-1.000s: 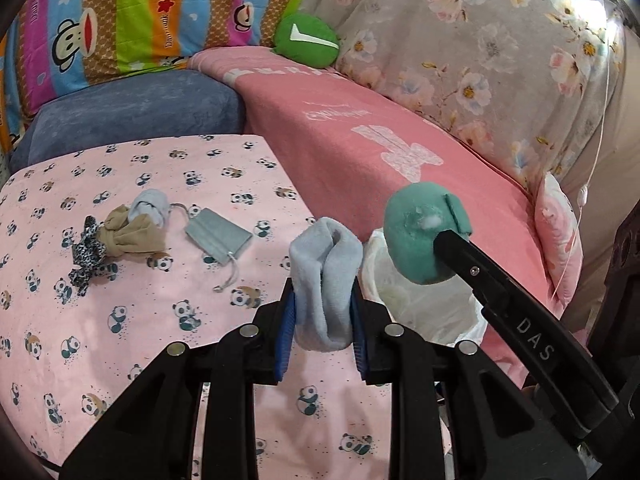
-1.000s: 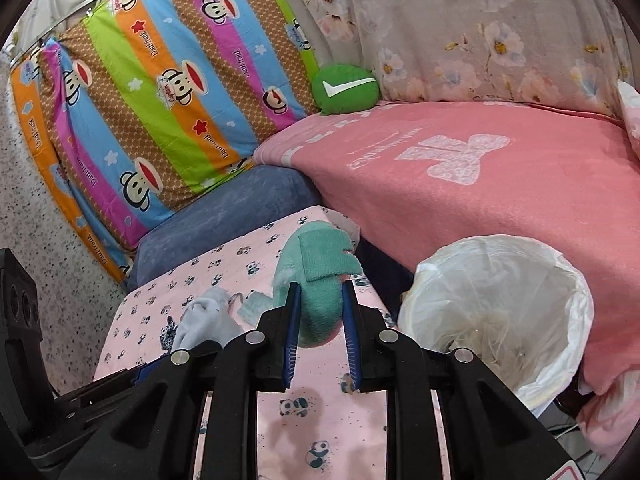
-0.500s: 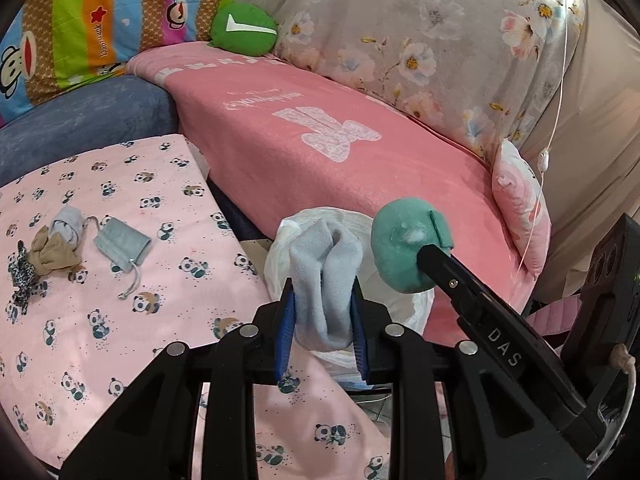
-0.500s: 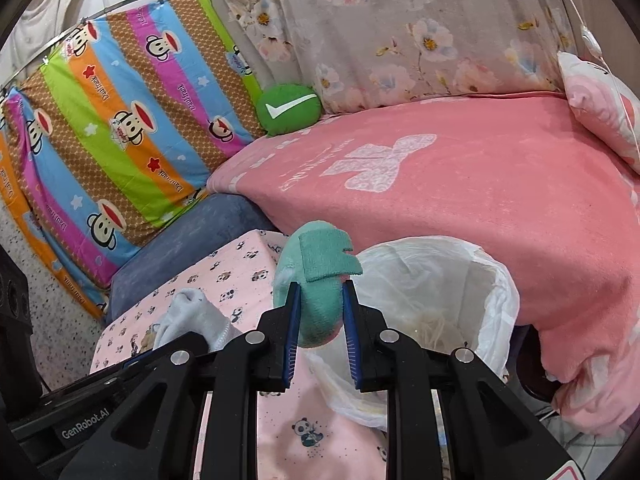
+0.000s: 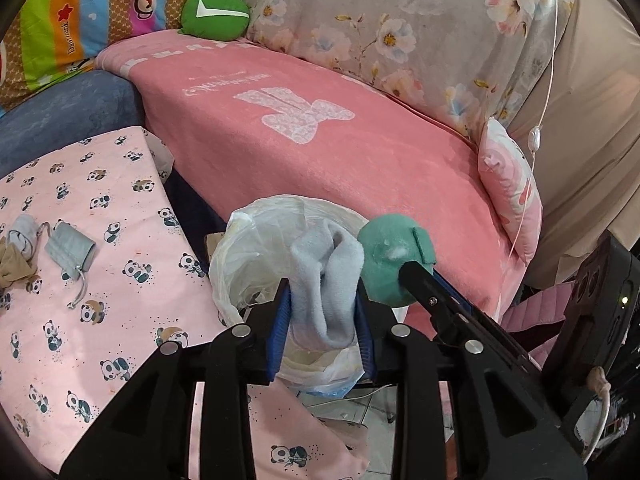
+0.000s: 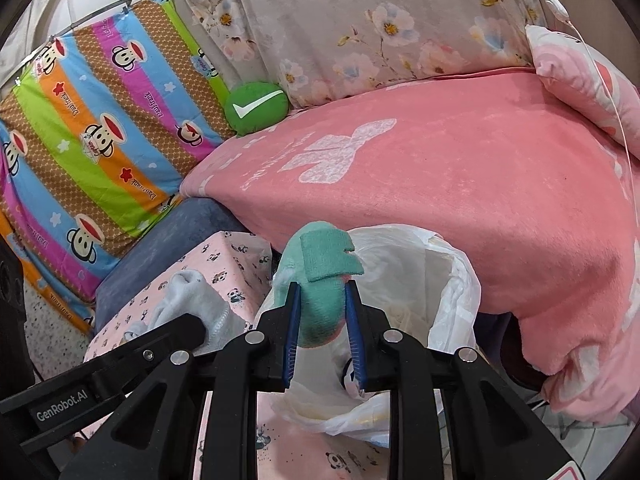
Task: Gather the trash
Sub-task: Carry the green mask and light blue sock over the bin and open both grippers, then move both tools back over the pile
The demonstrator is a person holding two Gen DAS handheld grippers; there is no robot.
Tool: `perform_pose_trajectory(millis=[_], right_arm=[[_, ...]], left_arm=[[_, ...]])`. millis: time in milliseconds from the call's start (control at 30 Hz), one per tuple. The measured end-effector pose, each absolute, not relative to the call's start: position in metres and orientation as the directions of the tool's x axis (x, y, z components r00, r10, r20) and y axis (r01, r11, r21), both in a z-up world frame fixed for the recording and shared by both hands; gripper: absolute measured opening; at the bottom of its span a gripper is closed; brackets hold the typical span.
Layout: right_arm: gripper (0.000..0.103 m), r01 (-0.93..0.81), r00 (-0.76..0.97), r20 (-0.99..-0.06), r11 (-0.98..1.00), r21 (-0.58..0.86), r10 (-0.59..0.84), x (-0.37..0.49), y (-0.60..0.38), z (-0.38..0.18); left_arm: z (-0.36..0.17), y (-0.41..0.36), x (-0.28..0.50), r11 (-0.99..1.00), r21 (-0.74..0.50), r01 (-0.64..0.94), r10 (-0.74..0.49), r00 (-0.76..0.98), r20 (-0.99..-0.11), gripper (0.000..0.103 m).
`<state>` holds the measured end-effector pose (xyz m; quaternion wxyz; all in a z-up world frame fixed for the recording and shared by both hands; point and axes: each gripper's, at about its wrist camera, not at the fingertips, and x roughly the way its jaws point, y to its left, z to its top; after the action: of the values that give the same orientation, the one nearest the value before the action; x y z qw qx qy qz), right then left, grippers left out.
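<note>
My left gripper point(image 5: 323, 312) is shut on a pale blue-grey sock point(image 5: 326, 276) and holds it over the mouth of the white bin bag point(image 5: 248, 256). My right gripper point(image 6: 321, 312) is shut on a rolled teal sock point(image 6: 320, 280), also above the bin bag point(image 6: 452, 300). In the left wrist view the teal sock point(image 5: 390, 260) and the right gripper's arm sit just right of my left gripper. In the right wrist view the grey sock point(image 6: 188, 304) shows at lower left.
A panda-print pink cloth point(image 5: 80, 320) covers the table at left, with a grey drawstring pouch point(image 5: 70, 250), a small grey sock point(image 5: 22, 236) and a tan fabric piece point(image 5: 14, 272). A pink-blanketed sofa point(image 5: 320, 152) stands behind the bin. A green cushion point(image 5: 216, 12) lies at the back.
Both grippers have moved right, off the table and over the bin bag, each still holding its sock. The table items have slid to the left edge of view.
</note>
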<state>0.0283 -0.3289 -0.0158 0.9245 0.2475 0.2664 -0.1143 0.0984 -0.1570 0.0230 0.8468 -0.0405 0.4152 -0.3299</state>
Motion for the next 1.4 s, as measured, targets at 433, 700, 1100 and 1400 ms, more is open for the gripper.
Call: perform_pose_trajectory(millis=[433, 700, 1100, 1400], right_arm=[[0.047, 0.350, 0.818, -0.569, 0.857, 0.379, -0.083, 0.032, -0.318, -0.023], [0.055, 0.307, 0.817, -0.574, 0.886, 0.347, -0.058, 0.037, -0.286, -0.019], [0.056, 0.232, 0.804, -0.595, 0.920, 0.317, 0.002, 0.045, -0.229, -0.018], [0.056, 0.161, 0.789, -0.613, 0.945, 0.284, 0.050, 0.052, -0.179, -0.020]], left_arm=[[0.014, -0.125, 0.107, 0.851, -0.315, 0.421, -0.509, 0.510, -0.693, 0.067], [0.012, -0.088, 0.106, 0.880, -0.310, 0.360, -0.468, 0.548, -0.693, 0.067], [0.007, -0.015, 0.106, 0.927, -0.294, 0.231, -0.374, 0.608, -0.701, 0.068], [-0.001, 0.039, 0.109, 0.945, -0.300, 0.134, -0.314, 0.632, -0.709, 0.068]])
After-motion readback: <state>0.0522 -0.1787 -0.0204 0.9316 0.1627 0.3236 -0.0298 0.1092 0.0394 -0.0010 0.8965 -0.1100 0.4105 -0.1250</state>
